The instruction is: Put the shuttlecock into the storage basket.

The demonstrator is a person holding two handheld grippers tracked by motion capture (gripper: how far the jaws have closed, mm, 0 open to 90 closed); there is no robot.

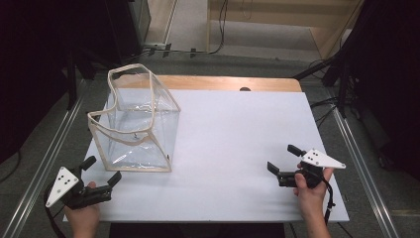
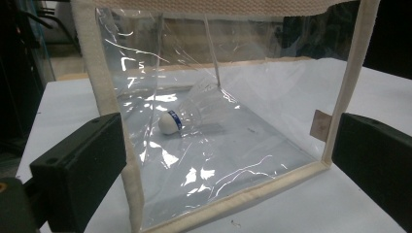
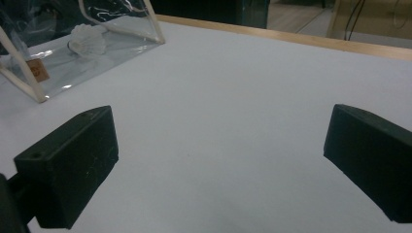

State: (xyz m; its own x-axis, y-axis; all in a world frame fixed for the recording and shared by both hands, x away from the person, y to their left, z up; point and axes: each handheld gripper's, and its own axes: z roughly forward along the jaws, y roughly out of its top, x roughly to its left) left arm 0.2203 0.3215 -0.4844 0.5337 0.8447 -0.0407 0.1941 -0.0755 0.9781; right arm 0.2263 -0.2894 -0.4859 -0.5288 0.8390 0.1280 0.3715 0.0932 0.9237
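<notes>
High view: you're resting both grippers wide open and empty, left gripper (image 1: 103,174) fronting the clear bag (image 1: 136,124) at eleven o'clock, ready for its shuttlecock (image 2: 180,118); right gripper (image 1: 284,161) is idling at four.

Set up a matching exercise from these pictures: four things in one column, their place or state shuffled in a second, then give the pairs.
Things:
1. clear bag
2. shuttlecock
3. left tool
4. right tool

Places or states:
A. open over bare white table, far from the bag
B. lying inside the bag on its bottom
C. standing upright on the left part of the white table
D. open, just in front of the bag's near corner

Pairs: 1-C, 2-B, 3-D, 4-A
</notes>
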